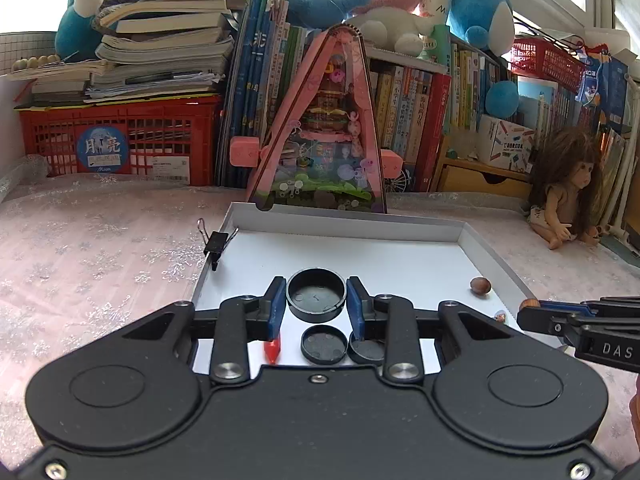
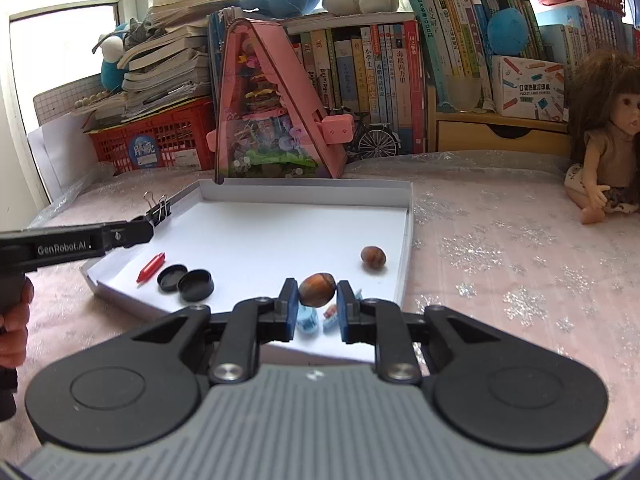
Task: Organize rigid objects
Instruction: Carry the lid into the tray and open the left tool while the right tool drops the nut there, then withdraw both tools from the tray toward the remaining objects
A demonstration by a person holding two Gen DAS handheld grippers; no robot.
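Observation:
A shallow white tray (image 1: 400,224) lies on the pink cloth. My left gripper (image 1: 316,294) is shut on a black round cap (image 1: 316,294), held over the tray's near part. Two smaller black caps (image 1: 324,344) and a red pointed piece (image 1: 273,350) lie in the tray under it. My right gripper (image 2: 317,292) is shut on a brown nut (image 2: 317,289) above the tray's near right corner (image 2: 404,276). A second brown nut (image 2: 373,257) lies in the tray; it also shows in the left wrist view (image 1: 480,285). Small blue pieces (image 2: 308,320) lie under the right fingers.
A black binder clip (image 1: 216,242) is clipped on the tray's left rim. A pink triangular toy house (image 1: 324,128) stands right behind the tray. Books, a red crate (image 1: 120,136) and plush toys line the back. A doll (image 2: 604,148) sits at the right.

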